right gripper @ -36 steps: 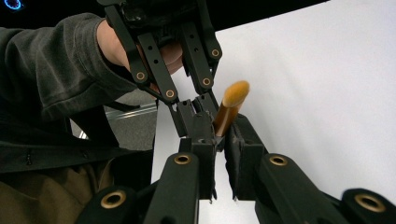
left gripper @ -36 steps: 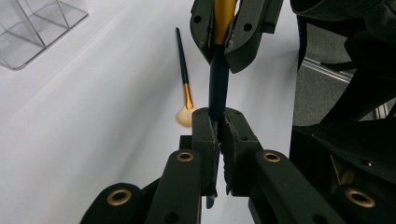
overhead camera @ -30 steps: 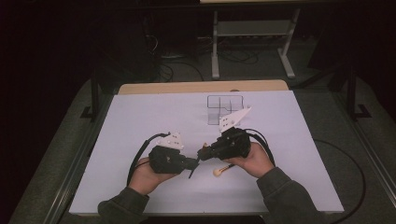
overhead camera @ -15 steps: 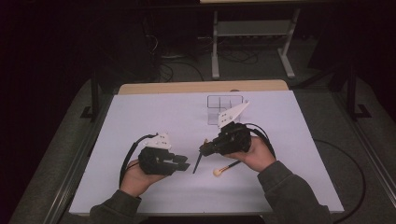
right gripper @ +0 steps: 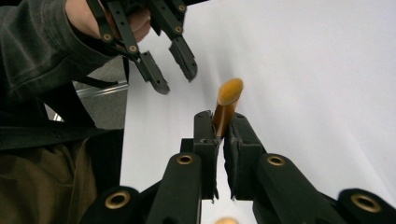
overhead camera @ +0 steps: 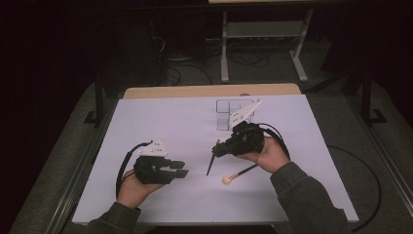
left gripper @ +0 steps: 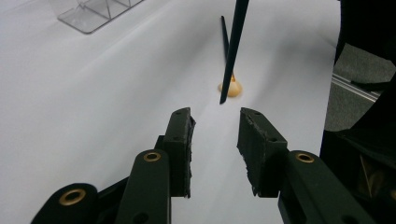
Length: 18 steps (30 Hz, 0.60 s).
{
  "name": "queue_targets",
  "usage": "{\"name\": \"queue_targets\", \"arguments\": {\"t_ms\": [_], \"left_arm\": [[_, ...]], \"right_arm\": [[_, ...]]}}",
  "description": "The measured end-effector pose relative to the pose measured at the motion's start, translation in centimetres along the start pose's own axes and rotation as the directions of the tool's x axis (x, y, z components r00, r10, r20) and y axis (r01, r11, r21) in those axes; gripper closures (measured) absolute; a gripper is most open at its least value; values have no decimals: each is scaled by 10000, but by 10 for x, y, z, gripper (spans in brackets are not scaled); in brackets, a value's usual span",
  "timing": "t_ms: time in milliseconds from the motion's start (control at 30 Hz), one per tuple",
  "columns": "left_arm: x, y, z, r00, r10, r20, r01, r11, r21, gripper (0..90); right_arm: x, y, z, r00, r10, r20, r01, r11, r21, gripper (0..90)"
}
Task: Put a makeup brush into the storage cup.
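Observation:
My right gripper [overhead camera: 217, 147] [right gripper: 220, 123] is shut on a brush [overhead camera: 210, 165]. Its dark handle [left gripper: 233, 46] slants down towards the white sheet, and its tan head [right gripper: 229, 98] sticks out past the pads. A second brush [overhead camera: 238, 174] lies flat near the right wrist, tan head [left gripper: 229, 87] towards the front edge. My left gripper [overhead camera: 184, 168] [left gripper: 215, 126] hovers to the left of the held handle, apart from it. Its jaws have just been opening, with nothing between them. It also appears in the right gripper view [right gripper: 176, 77].
A white sheet [overhead camera: 160, 122] covers the table, with a wooden strip [overhead camera: 209, 91] along the far edge. A clear plastic rack [overhead camera: 229, 114] [left gripper: 93, 14] stands at the back, beyond the right gripper. A metal stand [overhead camera: 263, 34] and cables are on the floor behind.
The left gripper, closed by the brush handle next to the right gripper a second ago, has drawn back to the left and its jaws have parted. The right gripper has stayed put with the brush.

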State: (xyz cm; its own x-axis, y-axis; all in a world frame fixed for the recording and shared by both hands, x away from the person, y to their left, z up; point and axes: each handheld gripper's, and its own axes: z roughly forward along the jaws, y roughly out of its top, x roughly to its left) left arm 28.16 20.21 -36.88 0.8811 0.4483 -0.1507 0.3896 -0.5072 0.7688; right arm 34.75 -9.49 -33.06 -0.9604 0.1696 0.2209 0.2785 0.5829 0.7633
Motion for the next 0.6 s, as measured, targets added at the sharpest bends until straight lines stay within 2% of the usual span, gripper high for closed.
{"name": "queue_targets", "arguments": {"t_ms": [167,200,467,600], "left_arm": [[1,-5,-3,9999,-154,-59,154,9999,-67,630],[2,-6,-5,9999,-60,-127,60,10000,-44,625],[4,-13,-11,9989,-133,-447,128,9998,-117,598],[6,-18,-14,9981,-235,-577,226,9996,-160,582]], "right_arm": [[-6,1,-4,9999,81,141,-83,9999,126,827],[-7,1,-4,9998,60,166,-61,9999,82,827],[-11,4,-9,9992,140,383,-147,9997,196,827],[-14,6,-13,9987,35,508,-48,9996,265,827]]}}
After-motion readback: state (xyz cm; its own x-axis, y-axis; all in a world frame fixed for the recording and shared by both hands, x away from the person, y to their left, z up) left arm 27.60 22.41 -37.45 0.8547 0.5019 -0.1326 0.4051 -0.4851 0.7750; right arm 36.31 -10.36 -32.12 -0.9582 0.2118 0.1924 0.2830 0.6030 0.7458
